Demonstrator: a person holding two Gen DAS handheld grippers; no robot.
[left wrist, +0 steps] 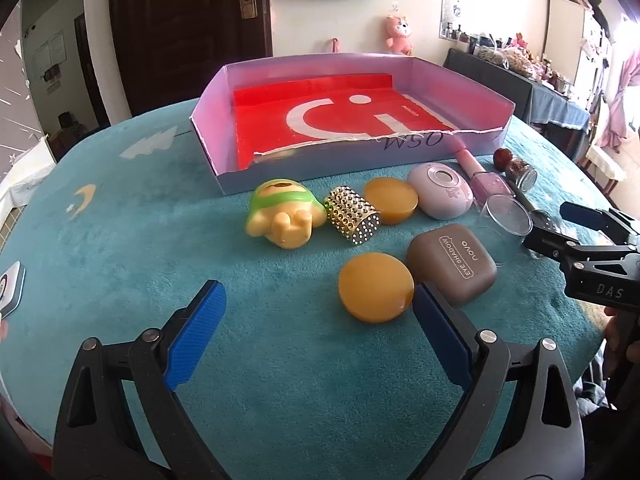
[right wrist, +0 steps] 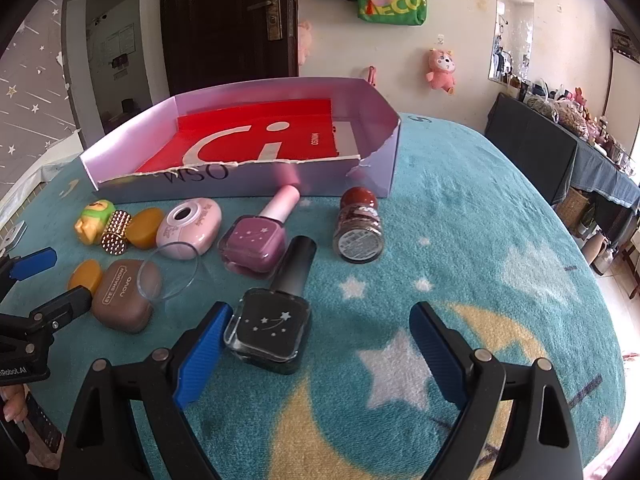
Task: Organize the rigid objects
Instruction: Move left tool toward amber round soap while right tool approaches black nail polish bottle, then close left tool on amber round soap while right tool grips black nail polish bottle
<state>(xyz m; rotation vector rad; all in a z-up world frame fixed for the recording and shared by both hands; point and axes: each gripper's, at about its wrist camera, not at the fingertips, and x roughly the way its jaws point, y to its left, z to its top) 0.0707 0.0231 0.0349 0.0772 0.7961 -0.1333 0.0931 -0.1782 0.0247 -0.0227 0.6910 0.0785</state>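
A purple cardboard tray (left wrist: 208, 148) with a red bottom stands at the back of the table; it also shows in the right wrist view (right wrist: 384, 152). In front of it lie a yellow-green toy (left wrist: 282, 214), a gold studded cylinder (left wrist: 352, 215), two amber discs (left wrist: 375, 293) (left wrist: 391, 200), a brown eye shadow case (left wrist: 452, 262), a pink oval case (left wrist: 440, 190) and a clear cup (left wrist: 504, 216). My left gripper (left wrist: 316, 328) is open, just short of the near amber disc. My right gripper (right wrist: 320, 350) is open, with a black nail polish bottle (right wrist: 272, 328) by its left finger. A purple nail polish bottle (right wrist: 258, 240) and a red-capped jar (right wrist: 359, 224) lie beyond.
The table wears a teal blanket (right wrist: 460, 240) with moon and star prints. A white tin (left wrist: 10, 284) sits at the left edge. A dark door (left wrist: 192, 20) and a cluttered side table (right wrist: 560, 148) stand behind.
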